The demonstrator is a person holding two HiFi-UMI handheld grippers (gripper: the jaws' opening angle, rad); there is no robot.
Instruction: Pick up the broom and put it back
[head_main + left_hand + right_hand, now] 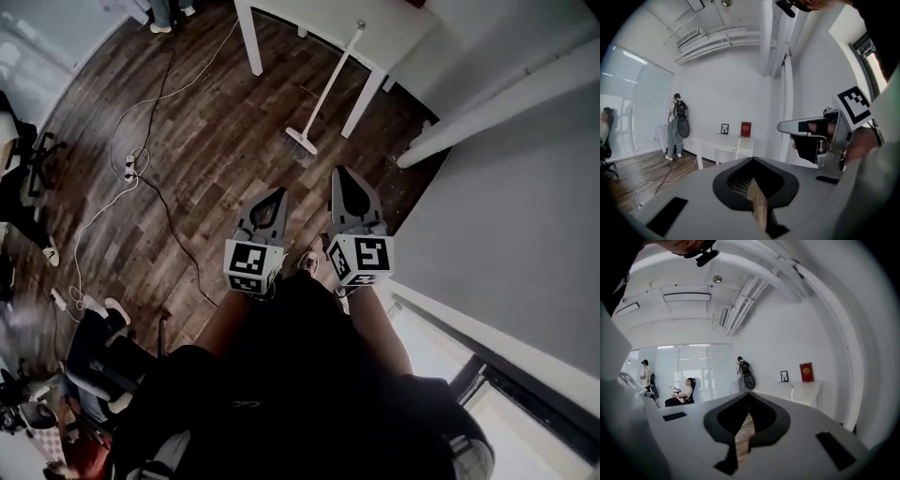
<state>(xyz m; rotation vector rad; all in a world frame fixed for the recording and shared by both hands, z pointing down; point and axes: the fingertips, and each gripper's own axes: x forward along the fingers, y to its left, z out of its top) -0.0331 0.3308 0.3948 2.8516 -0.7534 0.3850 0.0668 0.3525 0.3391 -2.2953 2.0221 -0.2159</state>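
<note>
Left gripper [277, 194] and right gripper [341, 174] were held shut, empty. Broom [330, 84] was leaned against table [323, 17] edge. Open floor [216, 112] was seen between.

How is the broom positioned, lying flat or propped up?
Propped up: broom head on the floor, handle leaning against the white table.

The person wears dark clothes [281, 375] and a light shoe [307, 263]. The left gripper [274, 195] and right gripper [343, 174] are grey wedge-shaped shells with black teardrop insets. Each carries a cube [251, 265] of black-and-white square markers. The right gripper has a black handle [813, 140] and a metal bracket.
</note>
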